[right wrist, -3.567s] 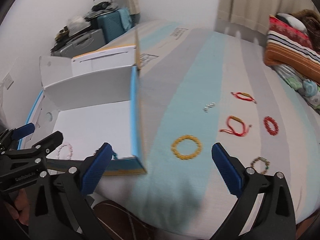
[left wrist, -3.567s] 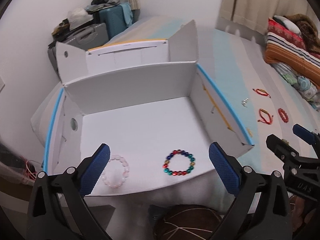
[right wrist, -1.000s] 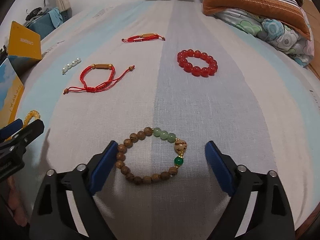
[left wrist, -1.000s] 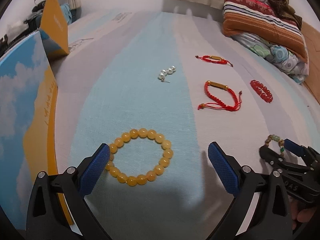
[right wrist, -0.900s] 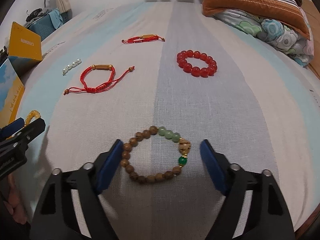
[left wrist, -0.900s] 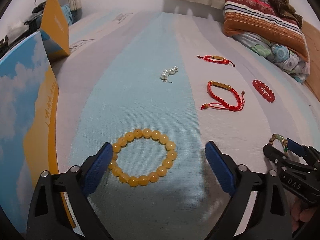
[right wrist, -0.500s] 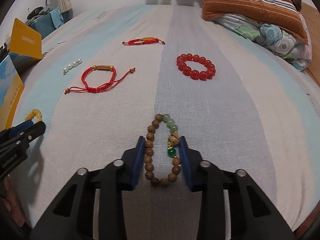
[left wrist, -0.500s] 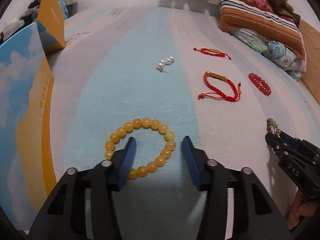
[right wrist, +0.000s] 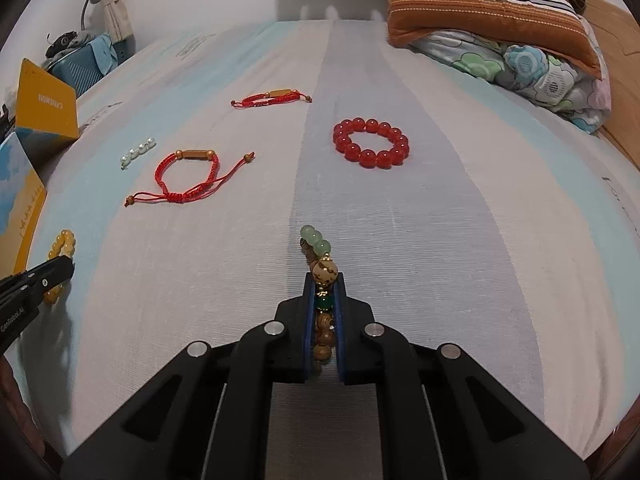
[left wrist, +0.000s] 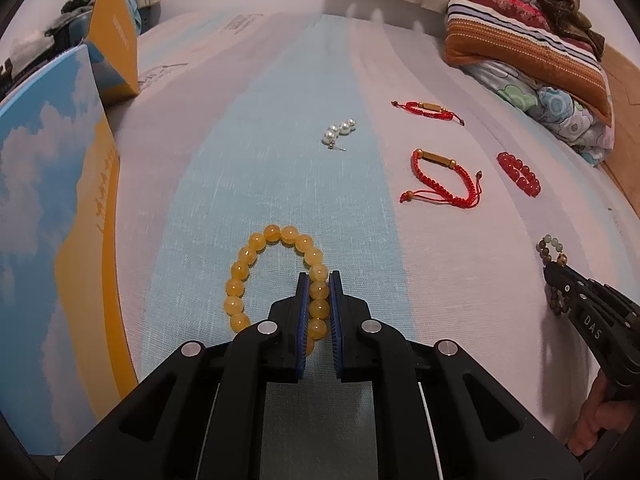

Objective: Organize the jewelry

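My left gripper (left wrist: 319,280) is shut on the right side of a yellow bead bracelet (left wrist: 256,252) lying on the bed. My right gripper (right wrist: 324,282) is shut on a wooden bead bracelet with green beads (right wrist: 316,244), squeezed flat between the pads. In the left wrist view the right gripper (left wrist: 558,276) shows at the right edge on that wooden bracelet (left wrist: 552,245). In the right wrist view the left gripper (right wrist: 60,270) shows at the left edge on the yellow bracelet (right wrist: 62,244).
On the striped bedsheet (left wrist: 280,120) lie a red bead bracelet (right wrist: 370,142), two red cord bracelets (right wrist: 186,178) (right wrist: 272,98) and a short pearl piece (right wrist: 138,152). A blue and yellow box (left wrist: 52,208) stands at the left. Pillows (right wrist: 492,8) are piled at the back right.
Both grippers have closed from wide open: the left onto the yellow bracelet, the right onto the wooden bracelet, which is now squeezed narrow. Earlier, both moved from the box to the bed.
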`<state>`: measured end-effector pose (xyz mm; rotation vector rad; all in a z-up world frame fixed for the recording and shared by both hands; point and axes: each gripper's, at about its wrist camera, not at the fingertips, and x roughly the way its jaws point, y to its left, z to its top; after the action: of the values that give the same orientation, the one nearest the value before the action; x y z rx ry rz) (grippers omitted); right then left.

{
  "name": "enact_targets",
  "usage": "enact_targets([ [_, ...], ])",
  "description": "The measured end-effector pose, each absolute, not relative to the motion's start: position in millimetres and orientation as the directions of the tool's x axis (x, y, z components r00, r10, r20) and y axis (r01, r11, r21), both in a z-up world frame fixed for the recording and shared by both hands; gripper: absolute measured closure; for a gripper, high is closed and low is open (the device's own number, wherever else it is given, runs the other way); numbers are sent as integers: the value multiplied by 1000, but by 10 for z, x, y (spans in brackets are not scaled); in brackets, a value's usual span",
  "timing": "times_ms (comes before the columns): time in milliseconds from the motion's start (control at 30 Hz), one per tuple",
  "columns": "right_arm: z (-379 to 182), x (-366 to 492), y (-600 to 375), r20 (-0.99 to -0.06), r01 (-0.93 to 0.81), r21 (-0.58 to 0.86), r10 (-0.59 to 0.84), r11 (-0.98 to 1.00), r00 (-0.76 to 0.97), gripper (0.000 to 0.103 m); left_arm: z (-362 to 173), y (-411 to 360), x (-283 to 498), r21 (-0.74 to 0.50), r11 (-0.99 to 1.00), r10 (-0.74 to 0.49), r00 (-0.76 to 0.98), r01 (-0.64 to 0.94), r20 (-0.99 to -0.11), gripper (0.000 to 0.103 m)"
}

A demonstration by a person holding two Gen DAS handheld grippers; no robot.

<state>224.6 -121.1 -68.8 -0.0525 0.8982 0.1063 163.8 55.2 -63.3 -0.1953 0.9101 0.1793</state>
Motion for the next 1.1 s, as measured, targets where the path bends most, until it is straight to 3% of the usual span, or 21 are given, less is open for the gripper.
enact_targets([
  [1100,-199,1908,-1321,-763,-95,41,92,995,640,96,-145,229,1391,-70,986,40,621,-151,-783,94],
])
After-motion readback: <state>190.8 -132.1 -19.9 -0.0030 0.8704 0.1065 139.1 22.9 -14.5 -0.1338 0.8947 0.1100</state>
